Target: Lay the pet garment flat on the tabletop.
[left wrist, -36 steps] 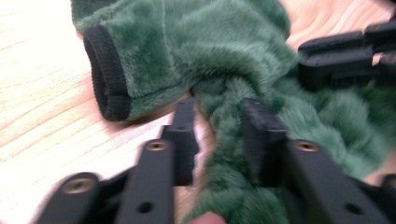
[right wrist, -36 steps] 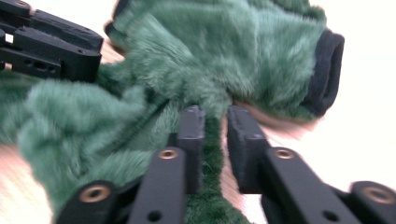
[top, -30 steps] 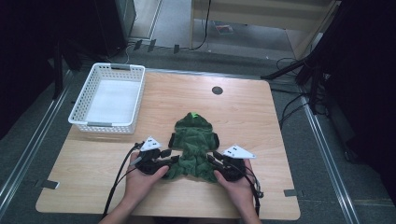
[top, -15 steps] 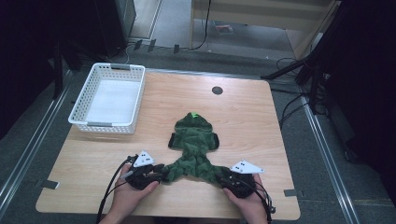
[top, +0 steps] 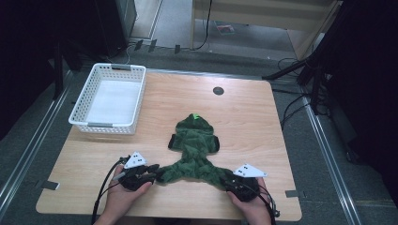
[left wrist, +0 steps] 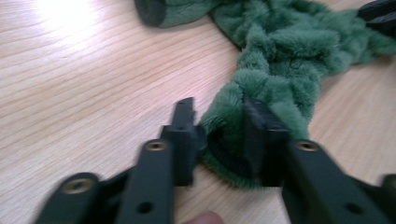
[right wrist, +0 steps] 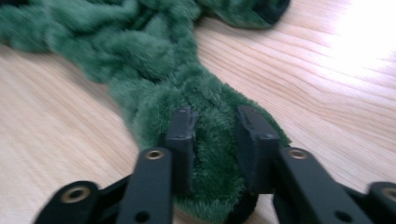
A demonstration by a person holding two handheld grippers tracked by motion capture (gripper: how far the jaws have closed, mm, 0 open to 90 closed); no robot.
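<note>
Now flat on table, green fleece garment (top: 195, 150), each leg end pinched in left claw (top: 151, 172), right claw (top: 228, 180).

Desk (top: 244, 112): light wood, dark round grommet (top: 218, 91) near its far edge
Floor (top: 169, 56): grey carpet around the desk, cables beyond its far edge
Beyond the desk: pale wooden furniture (top: 263, 14)
Light: bright glare on the desk

The plush garment (top: 194, 150) lies flat on the table (top: 263, 122), stretched between the two grippers. One leg end sits between the jaws of the left gripper (top: 149, 171), the other between those of the right gripper (top: 228, 178). The body and hood lie ahead of both grippers (farther from the person). The basket (top: 108, 100) stands well beyond the left gripper, to its left. A round grommet (top: 218, 90) sits beyond the hood.
</note>
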